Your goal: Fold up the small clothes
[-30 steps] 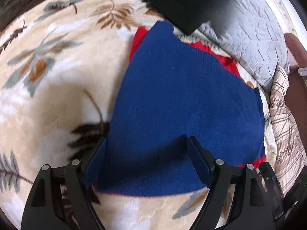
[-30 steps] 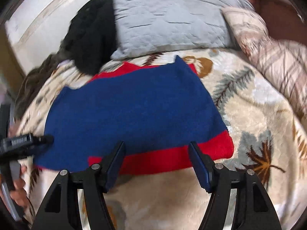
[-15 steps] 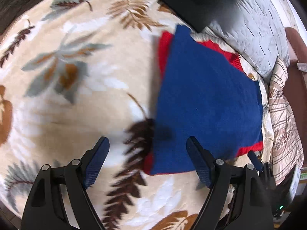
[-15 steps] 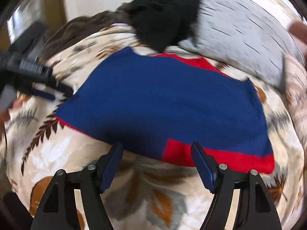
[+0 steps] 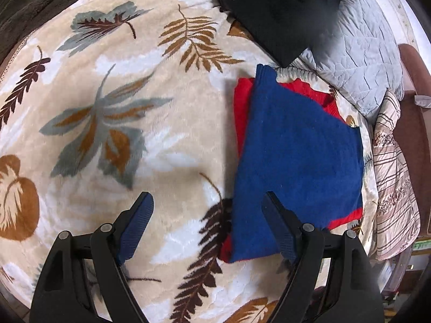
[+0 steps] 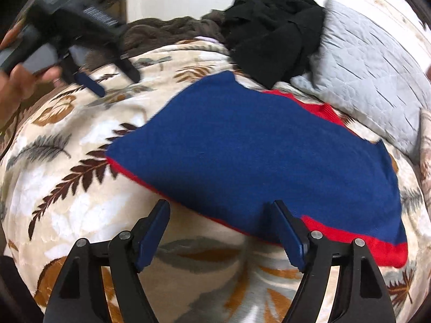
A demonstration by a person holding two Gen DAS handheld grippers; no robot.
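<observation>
Two grippers, both tipped steeply down over my leaf-print blanket (image 5: 113,123). The blue and red garment (image 5: 299,161) lies folded flat on it, its far corner near the grey quilted pillow (image 6: 371,70) and the black clothing heap (image 6: 272,32). My left gripper (image 5: 207,212) hangs released, jaws wide, only blanket between them, the garment's edge just beside its right finger. My right gripper (image 6: 221,220) is opening, its pads off the cloth, with the garment's near hem lying between the fingers. From the right wrist my left hand (image 6: 18,83) shows wrapped round its gripper's handle, whose white label is too blurred to read
</observation>
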